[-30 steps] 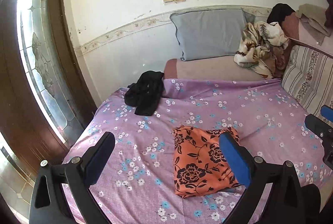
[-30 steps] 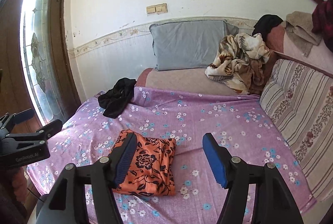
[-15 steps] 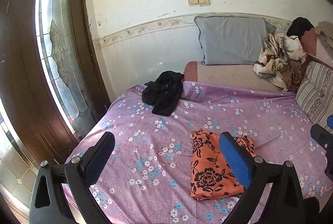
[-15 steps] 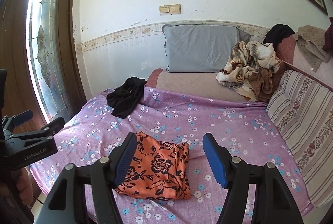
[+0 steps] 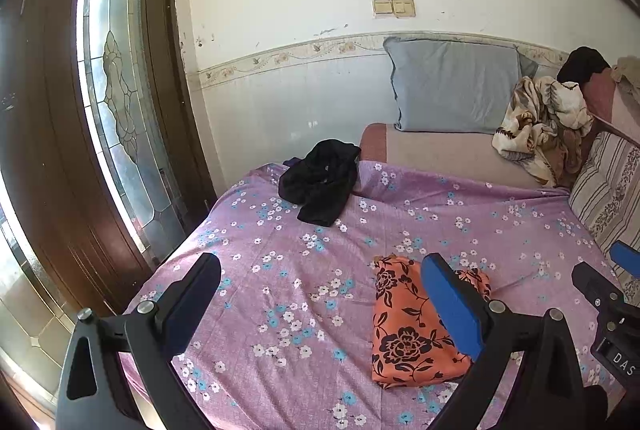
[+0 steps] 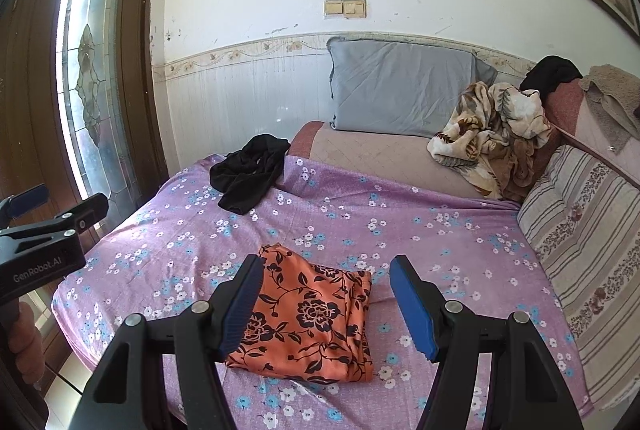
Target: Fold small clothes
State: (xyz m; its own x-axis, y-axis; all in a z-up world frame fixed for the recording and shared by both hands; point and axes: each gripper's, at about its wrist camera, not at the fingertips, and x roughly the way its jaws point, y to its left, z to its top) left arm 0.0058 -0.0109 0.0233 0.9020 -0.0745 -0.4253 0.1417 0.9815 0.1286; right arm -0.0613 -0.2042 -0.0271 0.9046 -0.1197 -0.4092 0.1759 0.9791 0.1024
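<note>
The orange floral garment lies folded into a compact rectangle on the bed, near its front edge, at about 6 o'clock in the right wrist view. That piece looks finished. The black garment sits crumpled at 11 o'clock near the bed's far-left corner, seemingly the piece left to fold.

The left gripper and right gripper both hover above the bed with jaws spread wide, holding nothing.

Open floral sheet stretches between the two garments, giving room to spread the black one flat. It lies close to the bed's left edge, so it could slip off; the striped cushion bounds the right side.
</note>
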